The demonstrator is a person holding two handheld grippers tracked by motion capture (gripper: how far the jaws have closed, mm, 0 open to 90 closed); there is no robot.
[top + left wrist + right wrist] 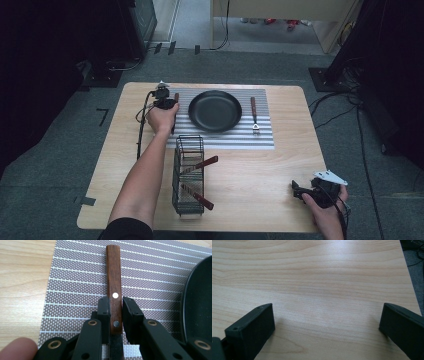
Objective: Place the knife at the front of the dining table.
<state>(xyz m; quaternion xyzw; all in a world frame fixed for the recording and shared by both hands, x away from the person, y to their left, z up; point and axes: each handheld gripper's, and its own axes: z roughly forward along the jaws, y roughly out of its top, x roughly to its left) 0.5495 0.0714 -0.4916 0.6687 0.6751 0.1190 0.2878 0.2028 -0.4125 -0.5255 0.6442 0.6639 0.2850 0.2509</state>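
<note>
Left tongs sit at the far left of the striped placemat, jaws straddling the wooden handle of a knife, which lies flat on the mat just left of the black pan. A thin gap shows on the right side of the handle in the left gripper view; the left jaw looks touching or nearly so. So: jaws narrowed around the handle, not clearly clamped.

Handling judgement: knife is light, rigid, long and thin. The wood handle is flat-sided with two rivets and should give decent friction; the blade end would be slick and thin, so avoid it. The current hold point near the rivets, close to where blade meets handle, is probably close to the balance point, so less tipping on lift. It lies flat on the mat, so the jaws need to get low to catch the sides.

Middle: wire basket stands on the surface in front of the mat, with two wood-handled utensils in it. A fork lies on the mat right of the pan.

Right tongs rest at the near right edge of the surface, jaws spread wide, nothing between them but bare wood.
</note>
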